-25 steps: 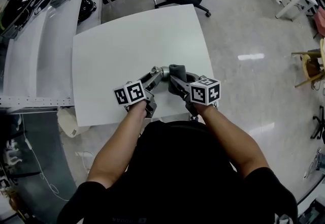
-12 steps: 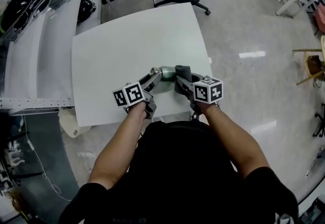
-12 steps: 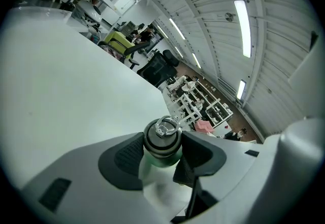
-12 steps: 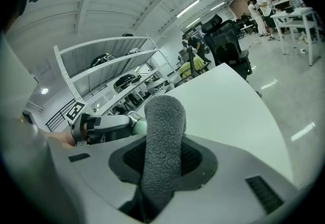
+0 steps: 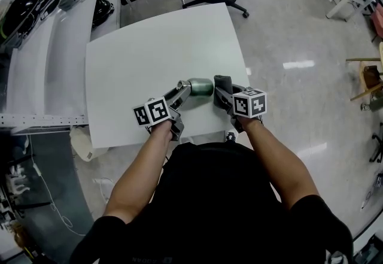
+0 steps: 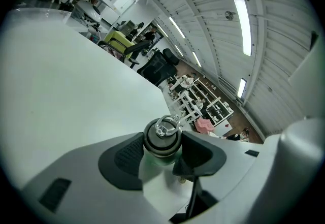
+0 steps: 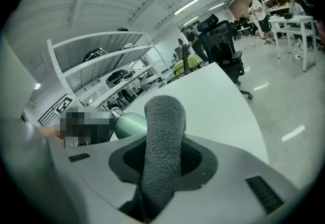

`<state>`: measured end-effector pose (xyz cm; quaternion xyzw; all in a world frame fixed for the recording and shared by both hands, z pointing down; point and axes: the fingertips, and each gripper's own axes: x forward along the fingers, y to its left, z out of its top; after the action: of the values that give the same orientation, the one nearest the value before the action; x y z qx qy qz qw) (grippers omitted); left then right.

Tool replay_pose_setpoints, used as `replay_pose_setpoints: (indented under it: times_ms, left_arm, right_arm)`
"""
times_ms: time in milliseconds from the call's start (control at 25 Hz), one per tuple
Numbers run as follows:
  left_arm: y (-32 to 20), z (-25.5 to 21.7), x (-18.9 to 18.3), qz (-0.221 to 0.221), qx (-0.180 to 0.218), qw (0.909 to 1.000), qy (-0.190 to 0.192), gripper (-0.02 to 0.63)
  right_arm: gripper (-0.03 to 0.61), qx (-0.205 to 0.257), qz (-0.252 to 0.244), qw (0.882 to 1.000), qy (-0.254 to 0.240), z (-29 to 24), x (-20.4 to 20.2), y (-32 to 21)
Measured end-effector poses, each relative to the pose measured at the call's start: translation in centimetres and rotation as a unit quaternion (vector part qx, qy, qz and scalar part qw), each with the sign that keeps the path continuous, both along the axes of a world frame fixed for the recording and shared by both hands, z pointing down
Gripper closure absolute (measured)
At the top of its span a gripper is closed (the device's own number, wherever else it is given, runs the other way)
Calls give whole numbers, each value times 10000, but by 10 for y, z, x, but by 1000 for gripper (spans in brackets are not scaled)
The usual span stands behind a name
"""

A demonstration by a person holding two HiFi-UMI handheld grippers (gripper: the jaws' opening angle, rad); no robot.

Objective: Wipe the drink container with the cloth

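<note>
Jaws: left gripper (image 6: 161, 155) grips bottle (image 5: 202, 86) | right gripper (image 7: 162, 161) grips cloth (image 7: 163, 126) | white table (image 5: 155, 47) (glossy floor (image 5: 299, 35))

1. You wear a black short-sleeved shirt (image 5: 209, 197); its sleeves end above your elbows, leaving your forearms bare.
2. Your left tongs (image 5: 188, 87) have a slim grey metal frame and carry a white marker cube (image 5: 152, 112) printed with black square patterns.
3. Your right tongs (image 5: 220, 92) carry a matching cube (image 5: 249, 103), black-on-white patterns on every face that shows.
4. In the gripper views, both tongs have broad, pale grey, rounded jaws, each inset with a dark textured pad (image 6: 122, 159).
5. Small dark rectangular slots (image 7: 261, 193) sit further back on the grey shells.
</note>
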<state>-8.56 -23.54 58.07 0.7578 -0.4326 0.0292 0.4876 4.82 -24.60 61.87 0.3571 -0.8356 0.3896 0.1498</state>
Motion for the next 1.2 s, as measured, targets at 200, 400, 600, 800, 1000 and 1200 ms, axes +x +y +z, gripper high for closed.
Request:
replay_pose_setpoints:
  times_ms: [200, 400, 600, 800, 1000, 1200]
  left_arm:
    - [4, -1, 5, 276, 98, 9994, -196, 368]
    - [13, 6, 9, 751, 147, 9963, -386, 368]
    - [21, 5, 14, 1470, 489, 9842, -860, 368]
    - [31, 4, 18, 2009, 813, 9673, -1319, 370]
    - [37, 0, 26, 2442, 1207, 9459, -1761, 370]
    - [40, -2, 31, 2768, 1451, 9267, -2087, 370]
  right_arm:
    - [466, -135, 43, 9998, 164, 9, 11, 0]
    - [466, -52, 35, 9999, 136, 0, 17, 3]
    - [466, -15, -107, 9999, 15, -14, 21, 11]
    - [466, -43, -182, 9994, -285, -31, 27, 22]
    - [466, -14, -369, 9980, -505, -49, 22, 31]
    - [466, 122, -717, 9953, -644, -70, 3, 34]
